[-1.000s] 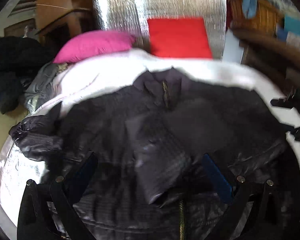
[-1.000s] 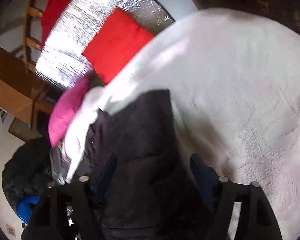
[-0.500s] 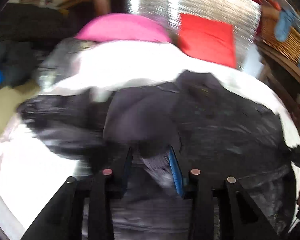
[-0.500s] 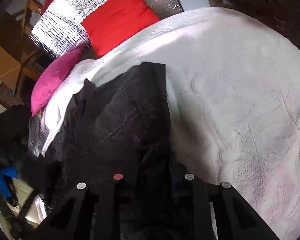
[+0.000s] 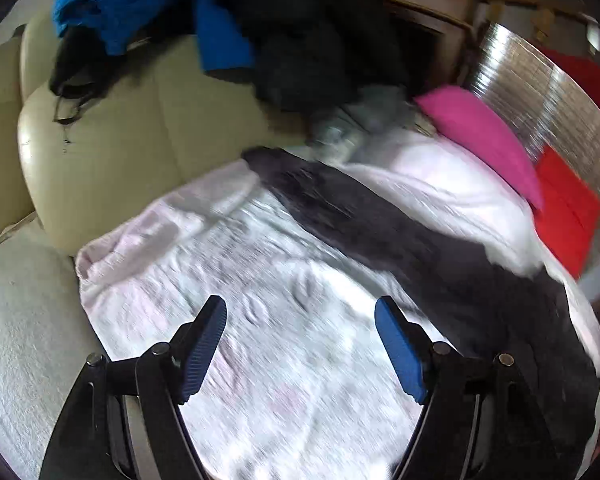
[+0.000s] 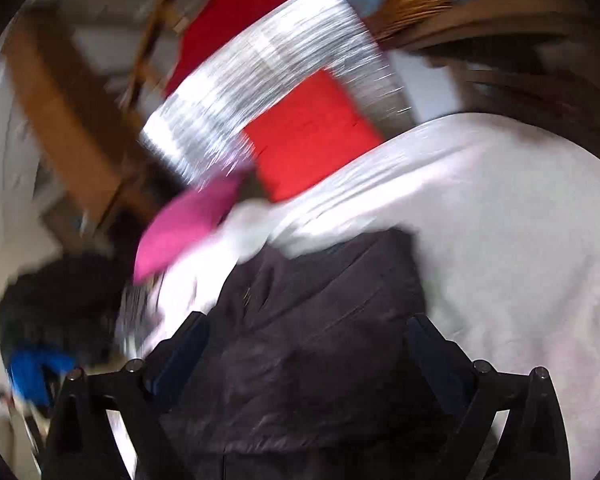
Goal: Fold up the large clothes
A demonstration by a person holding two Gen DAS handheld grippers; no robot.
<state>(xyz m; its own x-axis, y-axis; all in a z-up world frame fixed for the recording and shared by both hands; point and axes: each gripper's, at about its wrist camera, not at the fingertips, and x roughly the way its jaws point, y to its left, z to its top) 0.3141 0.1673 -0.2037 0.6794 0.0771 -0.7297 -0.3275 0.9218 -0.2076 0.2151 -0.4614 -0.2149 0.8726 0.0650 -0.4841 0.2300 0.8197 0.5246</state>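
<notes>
A large black jacket [image 5: 440, 256] lies on a white bedspread [image 5: 283, 320]. In the left wrist view one sleeve stretches up and to the left, and the body fills the right side. My left gripper [image 5: 300, 336] is open and empty above bare bedspread, left of the jacket. In the right wrist view the jacket [image 6: 320, 340] lies folded under my right gripper [image 6: 308, 356], which is open with nothing between its fingers. Both views are motion-blurred.
A pink pillow [image 5: 484, 140] and a red cushion [image 5: 568, 208] lie at the head of the bed against a silver foil panel [image 5: 540, 92]. A cream sofa [image 5: 111, 148] with a pile of dark and blue clothes [image 5: 227, 12] stands beside the bed.
Both grippers were shut on jacket fabric half a second ago and are now open. My left gripper has swung left off the jacket, over bare bedspread. The right one has lifted slightly.
</notes>
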